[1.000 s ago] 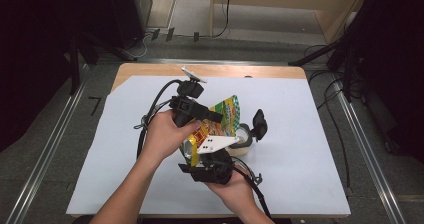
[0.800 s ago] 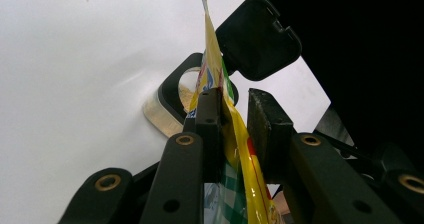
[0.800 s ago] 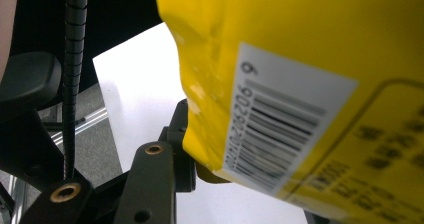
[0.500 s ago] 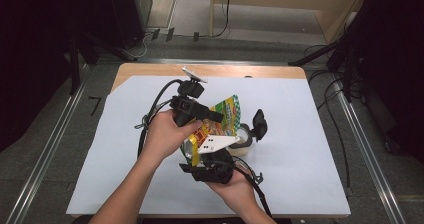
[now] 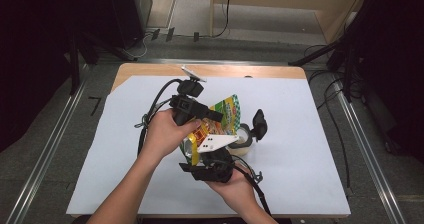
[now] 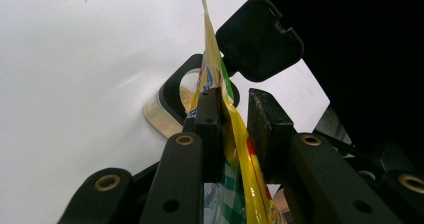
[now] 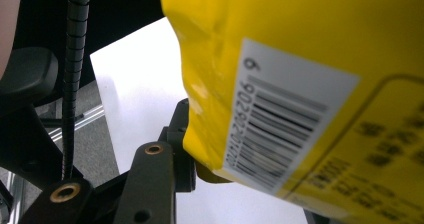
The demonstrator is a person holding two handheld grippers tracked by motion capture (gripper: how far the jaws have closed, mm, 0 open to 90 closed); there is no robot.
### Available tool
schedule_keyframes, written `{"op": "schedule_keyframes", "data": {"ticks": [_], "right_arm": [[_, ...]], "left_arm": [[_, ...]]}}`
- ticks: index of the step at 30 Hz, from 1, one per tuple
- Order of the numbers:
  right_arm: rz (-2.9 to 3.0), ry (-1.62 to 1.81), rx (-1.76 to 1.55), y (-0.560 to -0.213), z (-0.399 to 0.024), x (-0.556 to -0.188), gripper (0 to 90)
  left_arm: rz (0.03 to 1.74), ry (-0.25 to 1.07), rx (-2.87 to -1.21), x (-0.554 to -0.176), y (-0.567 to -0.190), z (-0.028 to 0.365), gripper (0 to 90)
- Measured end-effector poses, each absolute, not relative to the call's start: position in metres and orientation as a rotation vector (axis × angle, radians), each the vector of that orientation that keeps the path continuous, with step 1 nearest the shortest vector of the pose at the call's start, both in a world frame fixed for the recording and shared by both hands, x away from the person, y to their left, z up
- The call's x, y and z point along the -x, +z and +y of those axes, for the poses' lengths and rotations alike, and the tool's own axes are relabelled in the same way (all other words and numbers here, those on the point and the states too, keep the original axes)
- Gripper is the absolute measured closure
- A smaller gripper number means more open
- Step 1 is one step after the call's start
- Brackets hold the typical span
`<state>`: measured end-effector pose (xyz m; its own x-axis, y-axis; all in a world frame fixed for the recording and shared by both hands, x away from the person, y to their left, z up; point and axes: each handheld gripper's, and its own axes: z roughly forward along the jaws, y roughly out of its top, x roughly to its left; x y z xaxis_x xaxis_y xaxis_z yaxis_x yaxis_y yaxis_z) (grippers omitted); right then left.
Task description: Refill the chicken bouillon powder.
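We find the yellow bag (image 5: 222,119) clamped by both the left gripper (image 6: 235,116) and right gripper (image 5: 212,159), tilted over the open jar (image 6: 172,109); we judge pouring underway, jar partly filled.

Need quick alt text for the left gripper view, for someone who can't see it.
A yellow and green bag runs upright between the left tool's two black jaws. Behind it, on the white table cover, stands a clear jar with a black rim, its hinged black lid flipped open.
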<state>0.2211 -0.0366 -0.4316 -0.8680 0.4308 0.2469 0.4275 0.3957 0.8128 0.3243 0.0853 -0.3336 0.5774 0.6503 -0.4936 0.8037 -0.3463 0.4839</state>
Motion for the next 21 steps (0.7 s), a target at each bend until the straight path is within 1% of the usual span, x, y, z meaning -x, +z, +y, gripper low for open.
{"op": "schedule_keyframes", "data": {"ticks": [21], "right_arm": [[2.619,1.542,-0.804,-0.4294,-0.0336,-0.2214,62.7]], "left_arm": [[1.157,-0.258,-2.093,-0.323,-0.3295,0.0875,75.9]]}}
